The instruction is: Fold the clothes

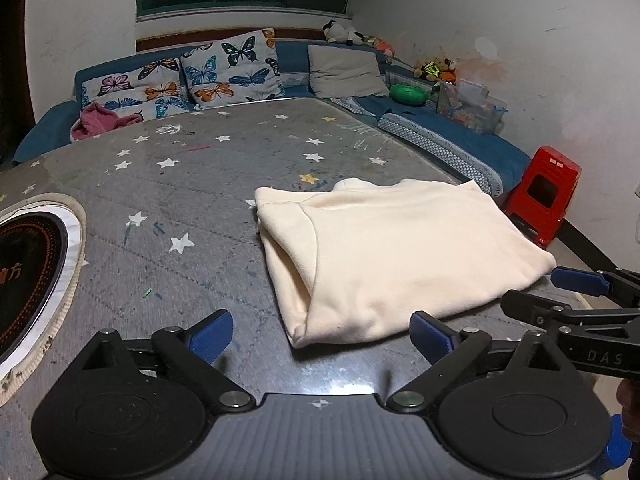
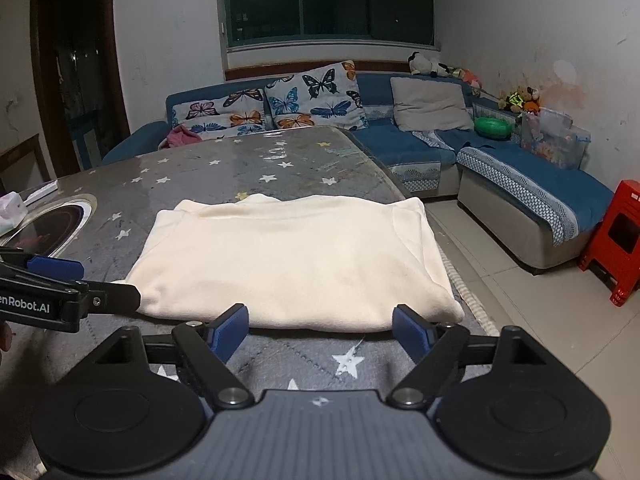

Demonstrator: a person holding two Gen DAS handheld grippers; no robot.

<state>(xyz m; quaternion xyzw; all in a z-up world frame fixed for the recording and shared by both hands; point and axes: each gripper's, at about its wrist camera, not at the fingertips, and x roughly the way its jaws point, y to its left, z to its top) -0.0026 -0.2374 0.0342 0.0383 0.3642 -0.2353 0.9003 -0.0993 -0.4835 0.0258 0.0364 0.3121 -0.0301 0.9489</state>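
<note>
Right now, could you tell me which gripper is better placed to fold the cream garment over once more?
Probably the right gripper: open, centred on the cream garment's near edge. The left gripper, also open, faces only its corner.

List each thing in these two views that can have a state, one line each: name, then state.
cream garment: folded into a flat rectangle, lying on the table, not gripped
left gripper: open, nothing between its jaws
right gripper: open, just short of the garment's near edge
table: covered by a grey star-print cloth
red stool: upright on the floor
window: dark, a lamp reflected in it
</note>
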